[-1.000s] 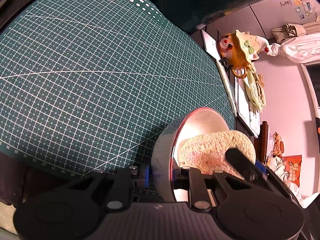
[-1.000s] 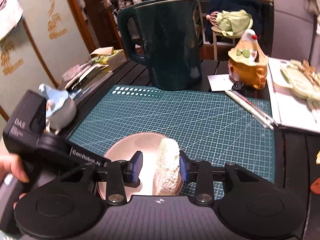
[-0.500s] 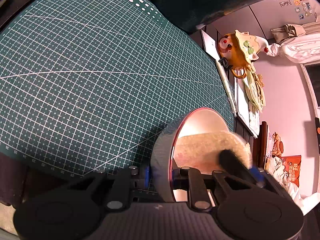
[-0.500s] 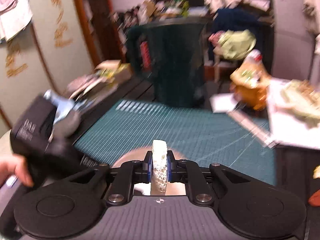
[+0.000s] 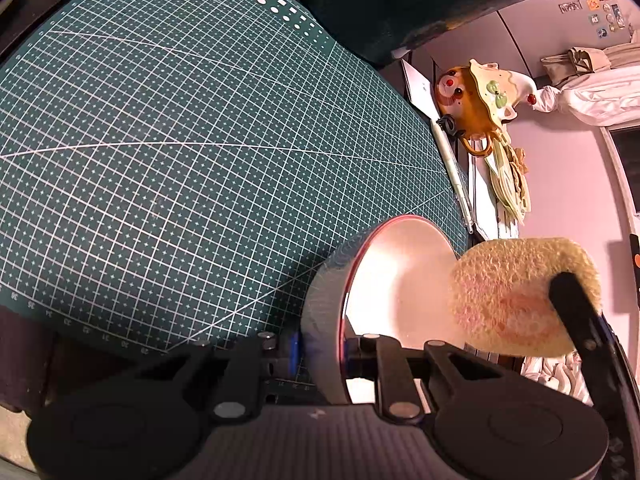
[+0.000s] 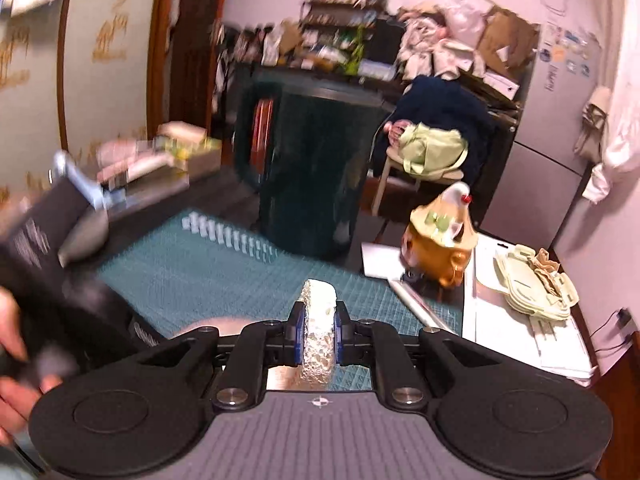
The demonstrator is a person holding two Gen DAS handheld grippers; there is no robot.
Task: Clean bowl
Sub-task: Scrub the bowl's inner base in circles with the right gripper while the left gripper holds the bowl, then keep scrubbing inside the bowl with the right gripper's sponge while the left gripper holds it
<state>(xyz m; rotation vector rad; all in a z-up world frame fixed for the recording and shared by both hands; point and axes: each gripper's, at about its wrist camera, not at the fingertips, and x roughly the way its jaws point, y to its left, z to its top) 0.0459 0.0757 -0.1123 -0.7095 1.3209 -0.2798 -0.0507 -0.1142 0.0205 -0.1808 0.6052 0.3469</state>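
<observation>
A metal bowl (image 5: 392, 288) stands tipped on its side over the green cutting mat (image 5: 180, 140), with my left gripper (image 5: 322, 356) shut on its rim. A yellow sponge (image 5: 520, 296) with pink stains hangs just outside the bowl's mouth, to the right of it. A finger (image 5: 576, 312) of my right gripper lies across the sponge. In the right wrist view my right gripper (image 6: 318, 334) is shut on the sponge (image 6: 318, 300), squeezing it thin. A sliver of the bowl (image 6: 280, 378) shows below it. The left gripper's black body (image 6: 60, 280) and a hand (image 6: 12, 380) are at the left.
A tall dark green jug (image 6: 308, 168) stands at the mat's far edge. An orange figurine pot (image 6: 440, 256), a pen (image 6: 412, 304) and papers (image 6: 520, 320) lie to the right. A grey bird figure (image 6: 84, 236) sits at the left.
The sponge has come up out of the bowl in my right gripper, which squeezed tighter on it, rose and rolled. My left gripper and the bowl stayed put.
</observation>
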